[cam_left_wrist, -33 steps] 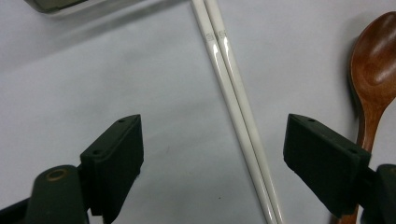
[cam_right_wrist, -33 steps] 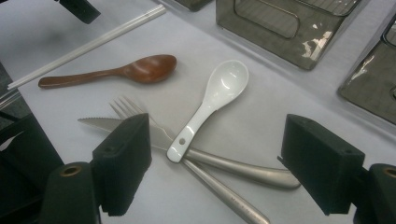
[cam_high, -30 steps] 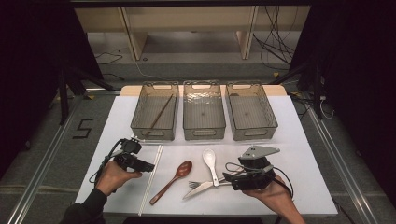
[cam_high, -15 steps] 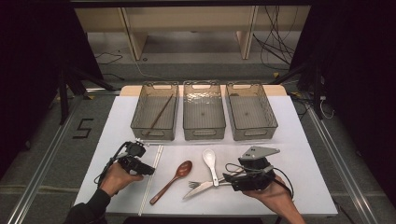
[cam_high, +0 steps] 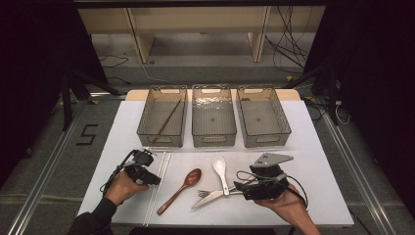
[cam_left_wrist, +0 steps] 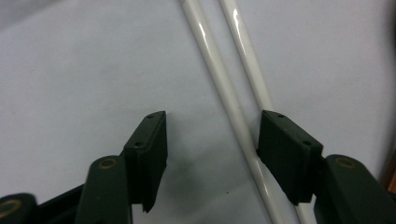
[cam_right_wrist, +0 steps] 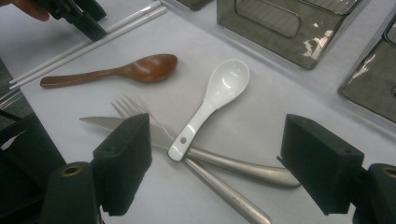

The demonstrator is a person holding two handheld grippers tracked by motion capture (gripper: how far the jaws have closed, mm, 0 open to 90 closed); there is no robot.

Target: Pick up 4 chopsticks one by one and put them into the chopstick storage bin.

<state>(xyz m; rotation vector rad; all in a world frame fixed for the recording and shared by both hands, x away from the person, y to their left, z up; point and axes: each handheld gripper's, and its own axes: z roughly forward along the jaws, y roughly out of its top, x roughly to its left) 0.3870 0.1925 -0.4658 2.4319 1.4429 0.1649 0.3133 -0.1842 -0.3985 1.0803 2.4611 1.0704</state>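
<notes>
Pair of white plastic chopsticks (cam_high: 157,188) lying on the white table (cam_high: 313,147), near the left grey mesh bin (cam_high: 162,117), which already holds one brown chopstick (cam_high: 165,121). The left gripper (cam_high: 152,172) has just been closing its jaws around one white stick, pads not yet pressing. The right gripper (cam_high: 241,189) hangs wide open over the steel knife (cam_right_wrist: 205,151), steel fork (cam_right_wrist: 135,109) and white ceramic spoon (cam_high: 221,171), beside a brown wooden spoon (cam_high: 180,188). Sorting is judged barely begun.

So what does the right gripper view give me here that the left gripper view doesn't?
Right gripper view alone: the wooden spoon, white ceramic spoon, fork and knife lying crossed, the bins, and the right gripper with jaws wide open. Left gripper view alone: the left gripper seen close, one white chopstick between its jaws, which have just been closing, pads not yet pressing. Both: the white chopsticks on the table.
</notes>
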